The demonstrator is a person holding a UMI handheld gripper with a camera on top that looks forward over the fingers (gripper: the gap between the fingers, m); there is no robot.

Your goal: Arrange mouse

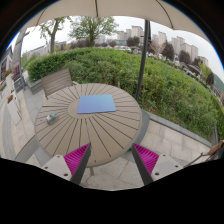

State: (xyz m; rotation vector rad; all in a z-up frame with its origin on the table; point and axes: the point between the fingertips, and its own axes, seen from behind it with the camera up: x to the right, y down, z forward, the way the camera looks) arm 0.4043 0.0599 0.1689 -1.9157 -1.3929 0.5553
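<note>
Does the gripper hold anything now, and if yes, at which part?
Nothing is held. The gripper is open and empty, with only the round slatted table visible between and beyond its fingers.

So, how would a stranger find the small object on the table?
Look at the round wooden slatted table under the umbrella. A blue mat lies near its middle; left of the mat, near the table's edge, sits the small object, grey-green and rounded, unlike the flat mat.

Outdoor terrace w/ a round slatted wood worktop (95,125) on pale paving (175,140), a chair (57,80) just behind it, parasol pole (143,60) beside, green hedge (150,75) beyond, trees (92,27) & apt blocks (170,45) in daylight.
</note>
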